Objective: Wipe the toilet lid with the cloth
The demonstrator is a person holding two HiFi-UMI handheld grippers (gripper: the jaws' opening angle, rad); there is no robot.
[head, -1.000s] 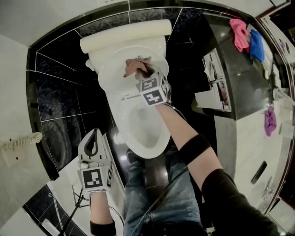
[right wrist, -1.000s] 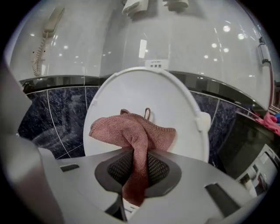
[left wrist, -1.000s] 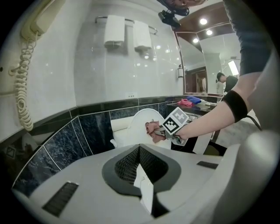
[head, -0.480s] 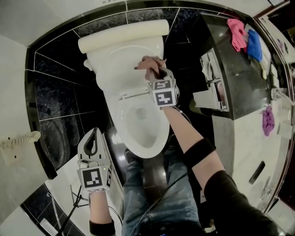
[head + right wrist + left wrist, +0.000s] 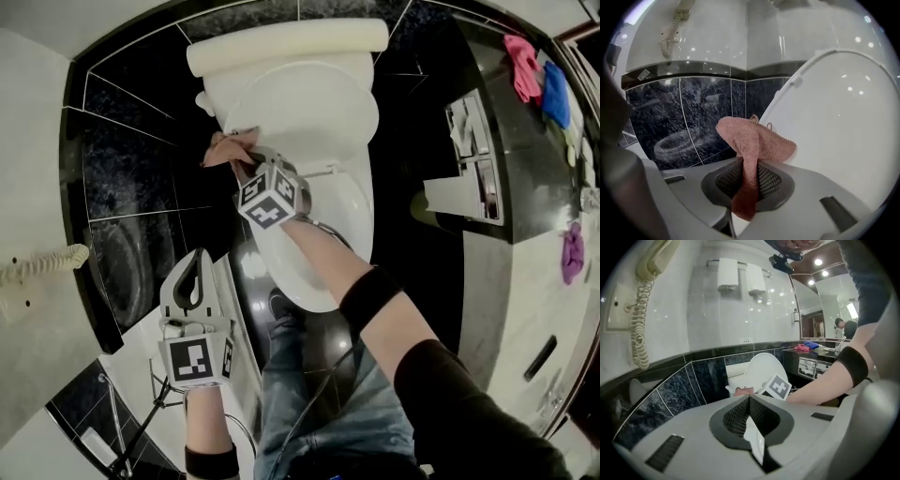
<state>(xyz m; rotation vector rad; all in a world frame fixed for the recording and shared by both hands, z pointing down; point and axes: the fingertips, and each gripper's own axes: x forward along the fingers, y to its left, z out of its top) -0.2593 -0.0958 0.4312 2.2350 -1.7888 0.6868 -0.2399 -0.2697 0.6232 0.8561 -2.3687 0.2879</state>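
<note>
Pink terry cloth (image 5: 752, 138) is pinched in the narrow jaws of the right gripper (image 5: 244, 161). Half a second back it was right of centre on the raised toilet lid (image 5: 309, 108). It has since swept over to the lid's left edge and touches the rim there. I'd say one pass is done, with more lid left to wipe. The left gripper (image 5: 192, 281) hangs nearer, jaws closed on nothing, well apart from the toilet.

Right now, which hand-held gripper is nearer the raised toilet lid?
Right. The right hand-held gripper holds the cloth at the toilet lid edge; the left hand-held gripper is shut, empty, lower in the head view, clear of it.
</note>
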